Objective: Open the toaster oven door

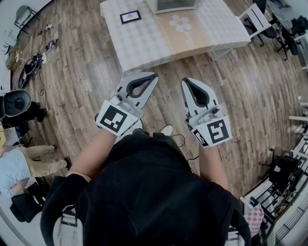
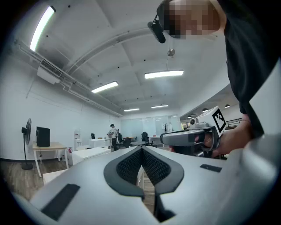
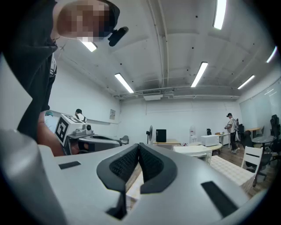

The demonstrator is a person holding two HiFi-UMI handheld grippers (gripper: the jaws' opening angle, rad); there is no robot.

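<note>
The toaster oven (image 1: 174, 6) stands at the far edge of a table (image 1: 144, 43) covered with a checked cloth; only its lower front shows at the top of the head view. Both grippers hang level over the wooden floor in front of the person's body, short of the table. My left gripper (image 1: 153, 76) (image 2: 141, 149) is shut, pads together with nothing between them. My right gripper (image 1: 185, 81) (image 3: 138, 145) is shut and empty too. Each gripper view shows the other gripper alongside.
A small framed card (image 1: 130, 17) lies on the table's left part. A white chair (image 1: 257, 17) stands at the table's right end. Cables and gear (image 1: 33, 62) lie on the floor at left, where another person (image 1: 24, 166) sits. Racks (image 1: 288, 168) line the right.
</note>
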